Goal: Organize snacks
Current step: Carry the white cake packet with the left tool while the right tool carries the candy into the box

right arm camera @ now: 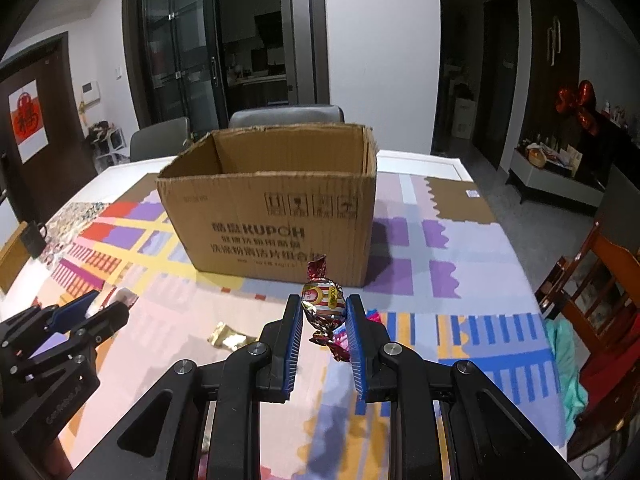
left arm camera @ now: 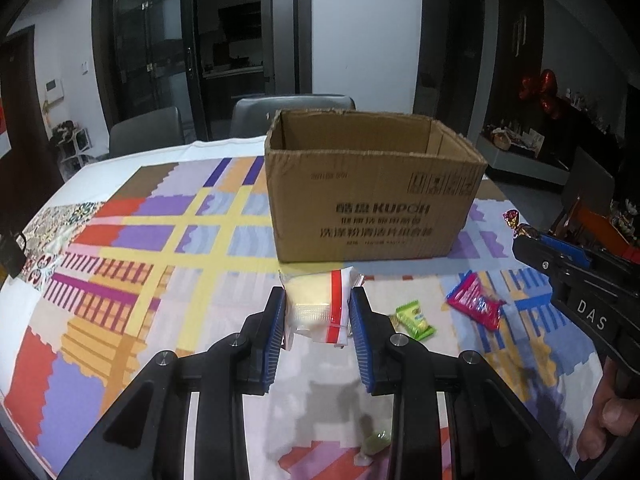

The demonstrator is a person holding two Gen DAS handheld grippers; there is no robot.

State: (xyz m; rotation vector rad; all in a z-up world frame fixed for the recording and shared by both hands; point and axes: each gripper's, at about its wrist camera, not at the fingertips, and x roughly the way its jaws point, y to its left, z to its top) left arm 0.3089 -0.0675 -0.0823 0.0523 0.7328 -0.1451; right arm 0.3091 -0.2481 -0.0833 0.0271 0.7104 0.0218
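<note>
Between the left gripper (left arm camera: 318, 312)'s blue pads sits a clear snack packet with a red stripe (left arm camera: 316, 308), pinched at both sides and held above the patterned tablecloth (left arm camera: 160, 240); the right gripper (right arm camera: 323, 314) is likewise clamped on a foil-wrapped twist candy (right arm camera: 323, 300). Both loads sit short of the open cardboard box (left arm camera: 372, 208), just in front of its near wall. Judgement: each item should clear the ragged top rim before release, and the two grippers should go in side by side, not crossing, since they work close together. Left on the cloth are a green wrapped sweet (left arm camera: 414, 318), a pink packet (left arm camera: 474, 304) and a gold wrapper (right arm camera: 230, 338); a pale green object near the bottom of the left wrist view is too blurred to name. Chairs (left arm camera: 294, 114) stand behind the box, out of the path.
</note>
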